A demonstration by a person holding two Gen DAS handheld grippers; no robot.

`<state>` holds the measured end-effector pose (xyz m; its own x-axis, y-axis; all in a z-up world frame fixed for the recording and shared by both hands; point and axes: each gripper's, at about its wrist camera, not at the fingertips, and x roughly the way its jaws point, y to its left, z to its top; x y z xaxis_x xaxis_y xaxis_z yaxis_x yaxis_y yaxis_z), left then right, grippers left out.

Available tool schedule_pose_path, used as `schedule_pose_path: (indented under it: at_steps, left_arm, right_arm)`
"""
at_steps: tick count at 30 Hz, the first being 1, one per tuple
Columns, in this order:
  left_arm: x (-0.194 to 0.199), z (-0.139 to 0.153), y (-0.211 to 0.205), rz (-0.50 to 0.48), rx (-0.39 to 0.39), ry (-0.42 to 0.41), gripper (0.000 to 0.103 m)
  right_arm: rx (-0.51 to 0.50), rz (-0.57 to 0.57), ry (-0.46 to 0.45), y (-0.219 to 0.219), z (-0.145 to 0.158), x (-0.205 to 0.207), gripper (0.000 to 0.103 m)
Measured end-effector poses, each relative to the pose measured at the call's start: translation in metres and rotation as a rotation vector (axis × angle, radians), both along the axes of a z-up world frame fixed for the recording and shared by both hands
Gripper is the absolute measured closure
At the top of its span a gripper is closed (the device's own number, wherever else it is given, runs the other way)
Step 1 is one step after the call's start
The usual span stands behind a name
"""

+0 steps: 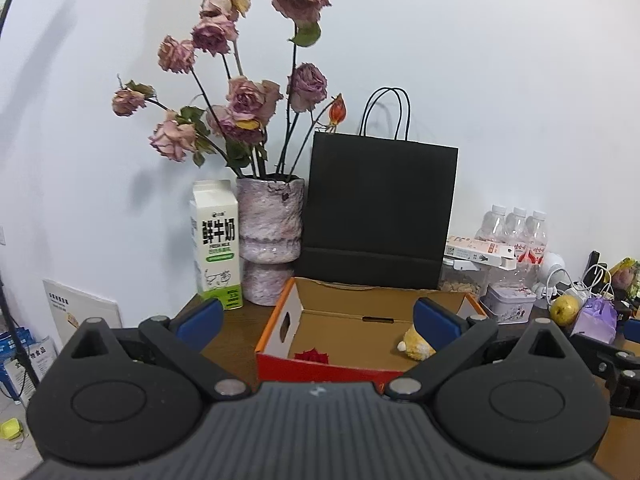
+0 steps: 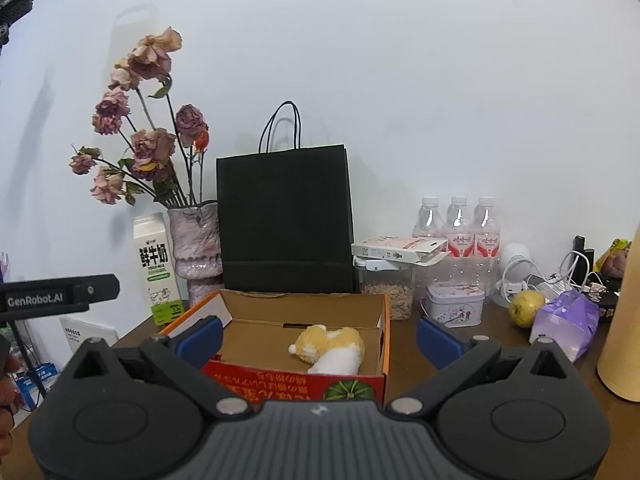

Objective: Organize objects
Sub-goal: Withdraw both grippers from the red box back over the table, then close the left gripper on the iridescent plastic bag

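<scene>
1. You hold the left gripper (image 1: 319, 322) low in front of the box (image 1: 280, 330), its blue-padded fingers (image 1: 199, 323) wide apart with nothing between them.
2. Your right gripper (image 2: 319, 336) is the same: pads spread, nothing held, the box (image 2: 386, 330) straight ahead at 12 o'clock.
3. The box is open-topped cardboard with a red front and orange rim, sitting on a brown table (image 2: 480, 332).
4. Inside it, a yellow and white plush (image 2: 330, 346) lies on the floor of the box, toward its right side. In the left wrist view the plush (image 1: 414, 346) shows at about 3 o'clock, partly behind the right finger.
5. A red flower (image 1: 313, 355) lies in the box near the front wall, seen only from the left wrist.
6. Behind the box, at 12 o'clock, a black bag (image 2: 286, 220) stands upright against the wall.
7. At 10 o'clock of the box stand a vase (image 2: 196, 248) of dried roses (image 2: 152, 148) and, just beside it, a milk carton (image 2: 156, 268).
8. At 2 o'clock are a jar (image 2: 386, 292), a tin (image 2: 454, 304) and three bottles (image 2: 458, 224); further right lie a pear (image 2: 526, 307) and a purple packet (image 2: 566, 322).
</scene>
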<state>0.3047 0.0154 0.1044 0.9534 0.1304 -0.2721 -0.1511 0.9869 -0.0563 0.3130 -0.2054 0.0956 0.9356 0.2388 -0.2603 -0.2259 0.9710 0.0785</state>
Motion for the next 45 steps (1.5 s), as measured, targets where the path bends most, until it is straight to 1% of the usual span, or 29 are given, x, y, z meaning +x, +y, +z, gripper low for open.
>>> schedule_pose_path:
  at_steps: [13, 17, 21, 27, 31, 35, 41, 45]
  left_arm:
    - [-0.078, -0.007, 0.007, -0.011, 0.017, 0.027, 0.0]
    - [-0.1, -0.014, 0.006, -0.034, 0.016, 0.06, 0.0]
    - [-0.121, -0.025, 0.004, -0.033, 0.01, 0.094, 0.0]
    - [-0.153, -0.044, 0.004, -0.027, -0.014, 0.146, 0.0]
    - [-0.176, -0.056, 0.0, -0.048, -0.022, 0.17, 0.0]
    - [-0.196, -0.069, -0.009, -0.076, -0.011, 0.194, 0.0]
    - [-0.209, -0.098, -0.023, -0.107, -0.008, 0.269, 0.0]
    - [-0.209, -0.117, -0.024, -0.103, -0.038, 0.322, 0.0]
  right_arm:
    - [-0.036, 0.032, -0.004, -0.004, -0.008, -0.082, 0.0]
    - [-0.041, 0.065, 0.02, -0.004, -0.017, -0.107, 0.0]
    - [-0.053, 0.076, 0.04, -0.005, -0.028, -0.129, 0.0]
    - [-0.025, 0.094, 0.066, -0.013, -0.046, -0.156, 0.0]
    - [-0.019, 0.108, 0.095, -0.019, -0.058, -0.171, 0.0]
    - [-0.043, 0.118, 0.127, -0.021, -0.073, -0.183, 0.0]
    - [-0.062, 0.144, 0.174, -0.022, -0.09, -0.2, 0.0]
    - [-0.08, 0.152, 0.191, -0.021, -0.096, -0.207, 0.0]
